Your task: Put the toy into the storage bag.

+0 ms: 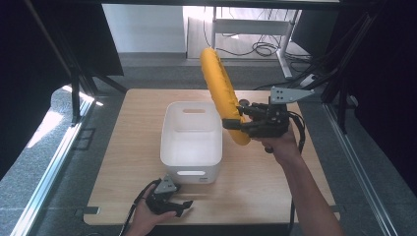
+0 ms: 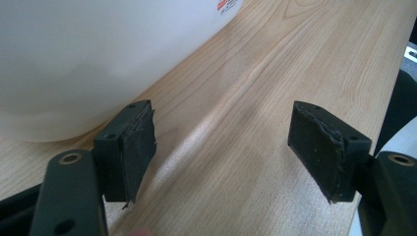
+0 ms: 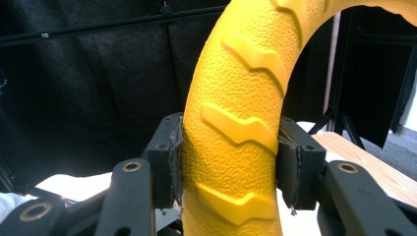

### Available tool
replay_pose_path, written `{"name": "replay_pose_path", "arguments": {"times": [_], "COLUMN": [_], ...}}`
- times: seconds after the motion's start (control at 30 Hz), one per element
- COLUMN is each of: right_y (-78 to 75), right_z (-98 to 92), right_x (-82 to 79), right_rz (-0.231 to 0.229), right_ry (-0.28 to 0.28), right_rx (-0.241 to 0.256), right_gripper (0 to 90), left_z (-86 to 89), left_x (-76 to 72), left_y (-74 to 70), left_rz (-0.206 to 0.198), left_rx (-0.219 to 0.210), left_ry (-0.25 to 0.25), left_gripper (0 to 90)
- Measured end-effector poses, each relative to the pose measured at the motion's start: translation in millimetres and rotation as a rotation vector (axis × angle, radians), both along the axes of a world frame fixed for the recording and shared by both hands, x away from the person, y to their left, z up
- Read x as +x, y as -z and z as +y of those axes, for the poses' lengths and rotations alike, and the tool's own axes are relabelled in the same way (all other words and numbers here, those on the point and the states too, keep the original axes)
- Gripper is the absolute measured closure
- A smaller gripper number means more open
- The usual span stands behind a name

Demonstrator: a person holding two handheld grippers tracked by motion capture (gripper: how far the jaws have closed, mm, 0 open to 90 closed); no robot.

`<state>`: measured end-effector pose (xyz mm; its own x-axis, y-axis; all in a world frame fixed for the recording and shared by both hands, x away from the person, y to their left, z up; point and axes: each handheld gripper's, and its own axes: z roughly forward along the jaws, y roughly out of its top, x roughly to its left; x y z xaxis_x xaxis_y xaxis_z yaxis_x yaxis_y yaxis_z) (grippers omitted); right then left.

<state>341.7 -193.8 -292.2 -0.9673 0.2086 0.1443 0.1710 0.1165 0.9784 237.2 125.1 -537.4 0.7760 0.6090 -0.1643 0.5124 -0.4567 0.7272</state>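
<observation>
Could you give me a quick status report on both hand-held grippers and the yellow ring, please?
Right hand-held gripper shut on yellow ring, held above table. Left hand-held gripper open, beside white bin. Nothing in the way.

Both grippers matte black: right gripper (image 1: 235,125) topped at 12 o'clock with a grey three-cornered plate (image 1: 288,94), drilled with small holes; left gripper (image 1: 184,207) carrying a smaller grey plate too. Black cables trailing toward 6 o'clock. Brass-ringed pivots, tiny screws, frayed pads (image 2: 136,152). Bare forearms, no sleeves.
</observation>
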Motion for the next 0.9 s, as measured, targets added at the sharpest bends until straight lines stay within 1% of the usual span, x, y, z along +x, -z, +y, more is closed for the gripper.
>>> {"name": "replay_pose_path", "arguments": {"times": [0.07,0.3,0.63,0.73,0.8,0.87,0.9], "right_y": [-0.8,-1.3,-3.5,-5.0,-6.0,-7.2,-7.4], "right_z": [2.5,5.8,18.7,23.5,26.3,29.5,30.9], "right_x": [-0.1,-1.6,-2.4,-3.2,-3.3,-4.6,-4.7], "right_rz": [-0.006,-0.005,-0.008,-0.007,-0.014,-0.006,-0.011], "right_ry": [-0.006,-0.019,-0.038,-0.05,-0.059,-0.073,-0.078], "right_rx": [0.0,0.005,-0.003,-0.003,-0.002,0.006,0.006], "right_gripper": [51.4,51.4,51.4,51.4,51.4,51.4,51.4], "left_z": [0.2,0.5,1.2,1.6,2.1,2.5,2.5], "left_x": [-0.1,0.2,0.2,0.5,0.5,0.7,0.7], "left_y": [-0.2,-0.1,-0.9,-0.9,-0.9,-1.0,-1.1], "left_rz": [-0.001,-0.001,-0.002,-0.002,-0.002,-0.003,-0.003], "left_rx": [-0.004,0.002,-0.001,-0.002,-0.005,-0.006,-0.006], "left_ry": [-0.001,0.002,0.002,0.002,-0.001,-0.002,-0.002], "left_gripper": [26.1,26.1,26.1,26.1,26.2,26.1,26.1]}}
